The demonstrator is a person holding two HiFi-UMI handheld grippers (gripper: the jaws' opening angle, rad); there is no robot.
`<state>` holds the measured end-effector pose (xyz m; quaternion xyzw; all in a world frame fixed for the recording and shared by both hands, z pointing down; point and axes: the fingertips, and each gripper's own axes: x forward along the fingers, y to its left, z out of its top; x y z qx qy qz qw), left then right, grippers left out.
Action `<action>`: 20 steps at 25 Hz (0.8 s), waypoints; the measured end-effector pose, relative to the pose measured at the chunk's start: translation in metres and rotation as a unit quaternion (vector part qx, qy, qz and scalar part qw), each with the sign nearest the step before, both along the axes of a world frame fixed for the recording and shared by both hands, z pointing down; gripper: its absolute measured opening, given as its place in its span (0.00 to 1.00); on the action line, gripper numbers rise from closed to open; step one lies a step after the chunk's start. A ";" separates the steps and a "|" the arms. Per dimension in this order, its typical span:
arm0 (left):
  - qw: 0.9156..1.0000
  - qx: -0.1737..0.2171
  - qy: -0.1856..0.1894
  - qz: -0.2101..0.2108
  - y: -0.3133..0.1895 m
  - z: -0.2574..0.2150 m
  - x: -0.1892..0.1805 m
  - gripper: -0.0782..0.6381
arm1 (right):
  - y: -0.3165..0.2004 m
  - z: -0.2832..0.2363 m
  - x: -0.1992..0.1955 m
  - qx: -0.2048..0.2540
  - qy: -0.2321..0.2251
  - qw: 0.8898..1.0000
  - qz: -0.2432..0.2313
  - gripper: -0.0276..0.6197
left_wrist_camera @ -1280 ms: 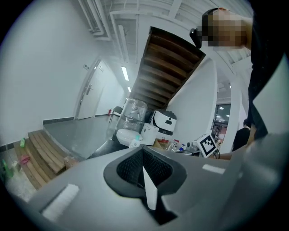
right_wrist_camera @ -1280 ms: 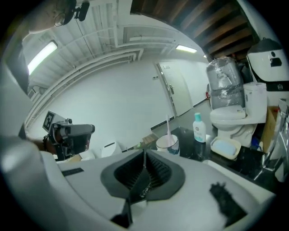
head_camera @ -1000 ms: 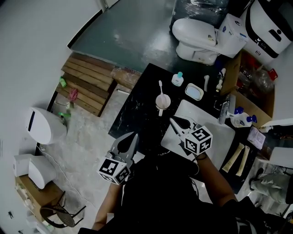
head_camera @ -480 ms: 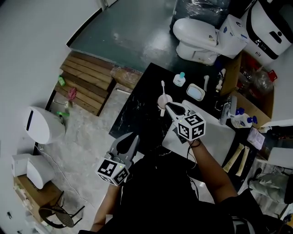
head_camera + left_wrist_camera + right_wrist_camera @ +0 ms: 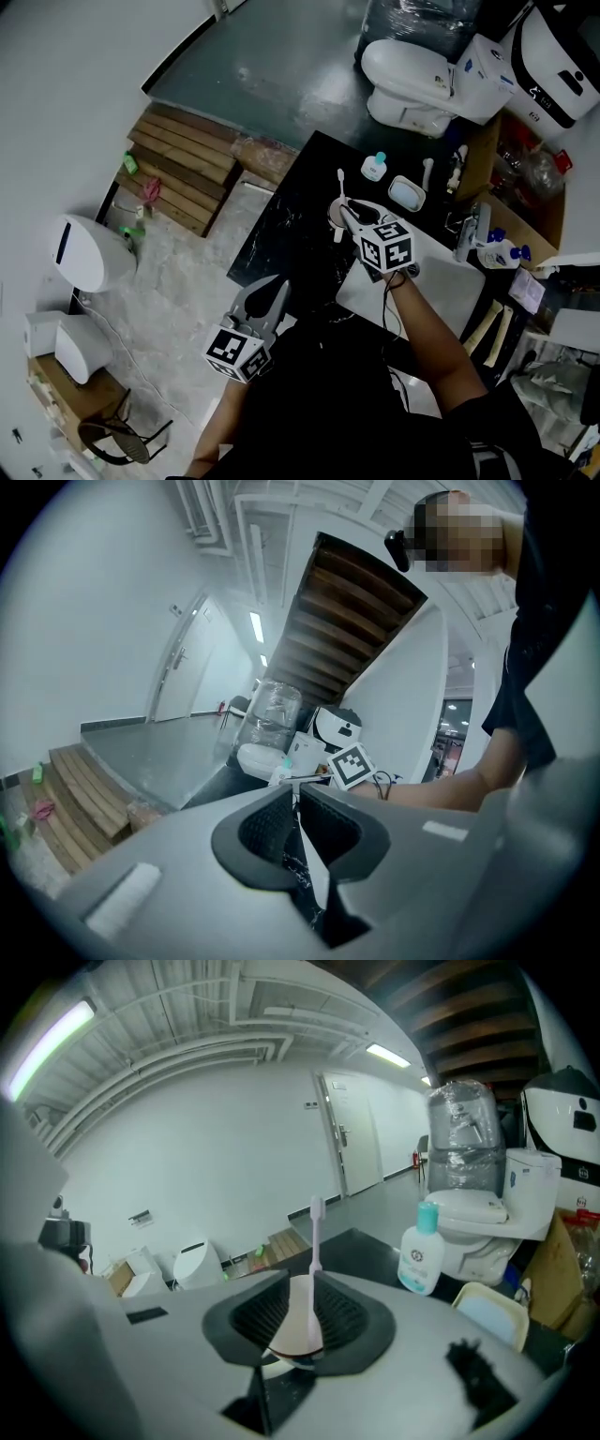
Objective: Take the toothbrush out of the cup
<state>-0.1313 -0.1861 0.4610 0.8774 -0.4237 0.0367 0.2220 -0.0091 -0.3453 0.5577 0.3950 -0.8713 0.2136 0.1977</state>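
Pale-pink toothbrush stands upright in the cup on the black bench, between the parted jaws of the right tool, not yet gripped, so removal is still pending; left tool closed, empty.

The black counter carries a pink cup, a teal-capped bottle and a soap dish.

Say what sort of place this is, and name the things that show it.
Probably a bathroom mock-up inside a larger hall: a toilet, a sink set in a black counter, and a toothbrush standing in a cup near a soap dish.
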 end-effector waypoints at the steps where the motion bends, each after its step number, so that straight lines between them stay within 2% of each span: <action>1: 1.000 0.000 0.000 0.001 -0.001 0.000 0.001 0.15 | -0.003 0.002 -0.001 -0.001 0.007 1.000 0.000 0.15; 6: 1.000 0.010 -0.009 0.024 -0.003 0.000 0.013 0.14 | -0.012 0.008 -0.004 0.003 0.035 0.999 0.003 0.18; 16: 1.000 -0.004 -0.002 0.028 -0.005 0.003 0.017 0.14 | -0.023 0.010 -0.011 0.019 0.083 0.996 0.000 0.17; 20: 1.000 -0.005 -0.003 0.027 -0.006 0.005 0.016 0.14 | -0.024 0.010 -0.010 0.019 0.078 0.997 -0.002 0.14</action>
